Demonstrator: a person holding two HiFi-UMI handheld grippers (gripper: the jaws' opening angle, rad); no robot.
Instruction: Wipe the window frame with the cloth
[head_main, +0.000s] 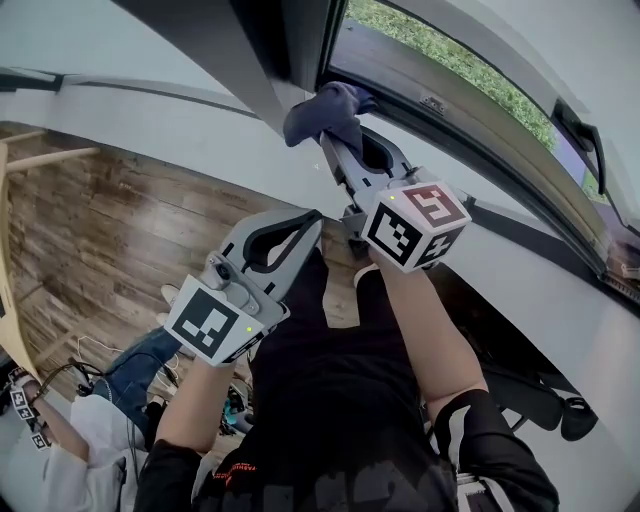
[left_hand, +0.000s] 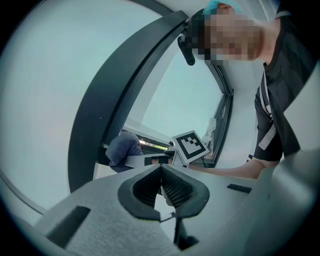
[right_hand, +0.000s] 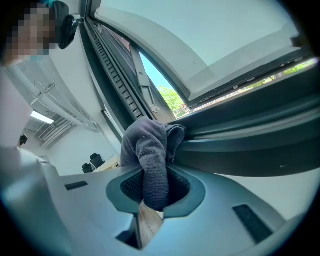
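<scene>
A dark blue-grey cloth (head_main: 325, 110) is bunched against the dark window frame (head_main: 470, 130) at its lower corner. My right gripper (head_main: 338, 140) is shut on the cloth (right_hand: 150, 155), which hangs between its jaws and presses on the frame rail (right_hand: 250, 145). My left gripper (head_main: 305, 225) sits lower and to the left, away from the frame, jaws closed with nothing in them. From the left gripper view the cloth (left_hand: 124, 149) and the right gripper's marker cube (left_hand: 190, 145) show ahead, beside the frame's dark curved post (left_hand: 125, 90).
The window sash is tilted open, with grass outside (head_main: 450, 55). A white wall (head_main: 150, 130) runs below the frame, over a wooden floor (head_main: 110, 230). A second person (head_main: 90, 450) crouches at the lower left. A black handle (head_main: 585, 135) sits on the frame at right.
</scene>
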